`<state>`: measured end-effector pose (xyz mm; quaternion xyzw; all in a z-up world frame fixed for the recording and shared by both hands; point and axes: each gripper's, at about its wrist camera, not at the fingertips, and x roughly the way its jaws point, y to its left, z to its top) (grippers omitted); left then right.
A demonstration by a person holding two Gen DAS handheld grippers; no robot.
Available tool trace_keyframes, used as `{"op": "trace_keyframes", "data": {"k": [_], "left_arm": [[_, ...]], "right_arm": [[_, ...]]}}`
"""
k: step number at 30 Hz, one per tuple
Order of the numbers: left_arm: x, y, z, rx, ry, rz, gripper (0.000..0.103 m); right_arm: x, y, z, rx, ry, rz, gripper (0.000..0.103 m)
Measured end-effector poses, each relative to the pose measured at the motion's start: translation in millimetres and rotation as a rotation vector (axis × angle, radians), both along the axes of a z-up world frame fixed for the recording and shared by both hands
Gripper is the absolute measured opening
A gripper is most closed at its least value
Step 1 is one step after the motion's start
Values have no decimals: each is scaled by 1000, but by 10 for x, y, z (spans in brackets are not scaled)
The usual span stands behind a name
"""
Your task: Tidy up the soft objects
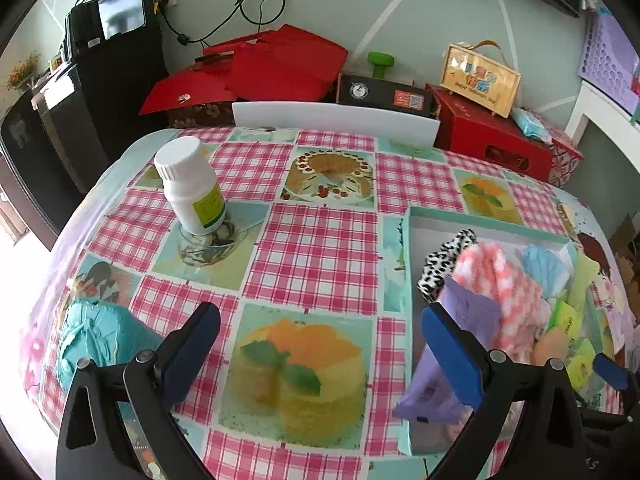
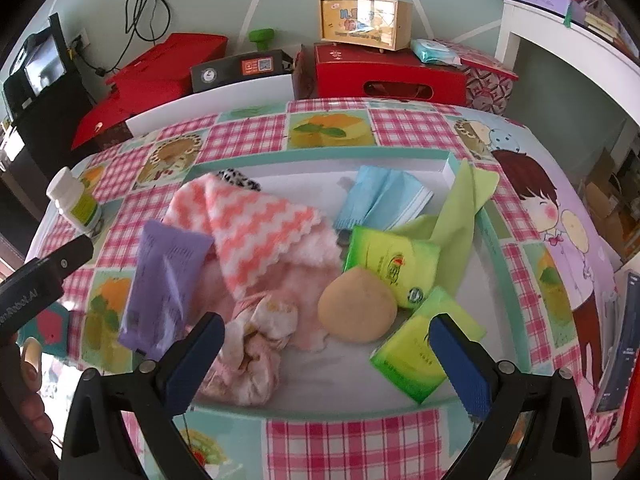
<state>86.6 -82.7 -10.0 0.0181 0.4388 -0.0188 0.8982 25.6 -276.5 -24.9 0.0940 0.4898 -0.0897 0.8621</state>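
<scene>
A: How much of the sorting is judged done?

B: Most of it, by the look of things. Inside the shallow teal-rimmed cardboard tray [image 2: 490, 236] are seen a pink-and-white zigzag fleece cloth [image 2: 256, 228], a folded pale blue face mask [image 2: 380, 200], a lime green cloth [image 2: 460, 208], two green tissue packets [image 2: 390, 264], a round tan sponge-like ball [image 2: 356, 306], a crumpled pink floral scrunchie [image 2: 256, 344] and a leopard-print fabric piece [image 1: 440, 260].

A: And what is left?

B: A soft lilac plastic pouch [image 2: 164, 284] is draped over the tray's left edge, half in and half out; it is not yet settled. A teal moulded item [image 1: 92, 340] lies at the tablecloth's near left edge, well apart from the tray; whether it is soft cannot be told.

A: The grippers?

B: The left gripper [image 1: 320, 344] is held wide open with nothing gripped, its right finger just beside the pouch. The right gripper [image 2: 324, 356] is likewise spread wide and empty, hovering over the tray's near edge. A white pill bottle [image 1: 192, 188] is left standing toward the far left.
</scene>
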Motion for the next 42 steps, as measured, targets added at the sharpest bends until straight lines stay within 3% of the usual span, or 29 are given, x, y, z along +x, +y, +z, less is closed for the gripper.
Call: {"op": "trace_keyframes", "data": {"k": [23,42], "left_arm": [[-546,142,-179,63,69,12,100],[-703,217,-265,108,152,17,100]], "right_arm": [[-472,104,-52,-8,37,8,103],[-604,197,-49,-24,57,27,103]]}}
